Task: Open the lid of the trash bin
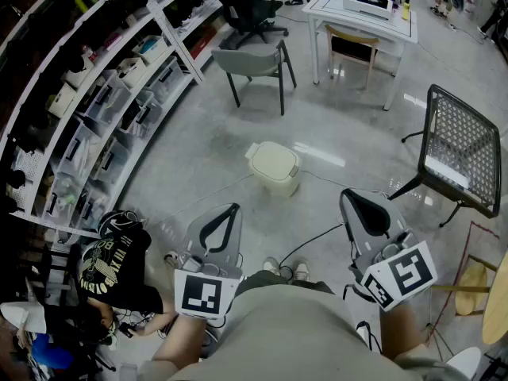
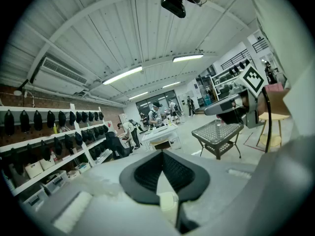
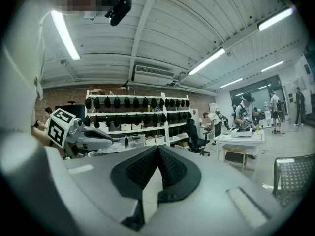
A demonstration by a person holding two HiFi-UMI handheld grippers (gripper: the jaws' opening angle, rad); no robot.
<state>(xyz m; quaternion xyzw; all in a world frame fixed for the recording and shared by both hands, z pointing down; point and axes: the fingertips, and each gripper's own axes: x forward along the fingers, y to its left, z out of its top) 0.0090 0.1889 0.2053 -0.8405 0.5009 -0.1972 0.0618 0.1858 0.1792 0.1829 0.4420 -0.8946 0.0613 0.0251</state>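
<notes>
bright, even light from ceiling tubes, floor glare, fisheye-bent dark edges, blurred foregrounds

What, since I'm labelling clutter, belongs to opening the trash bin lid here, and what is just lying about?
Belongs to the job:
- trash bin on the floor
- its lid
- left gripper and right gripper, both shut and empty, well short of the bin

Just lying about:
- grey chair
- white table
- black mesh table
- shelves
</notes>
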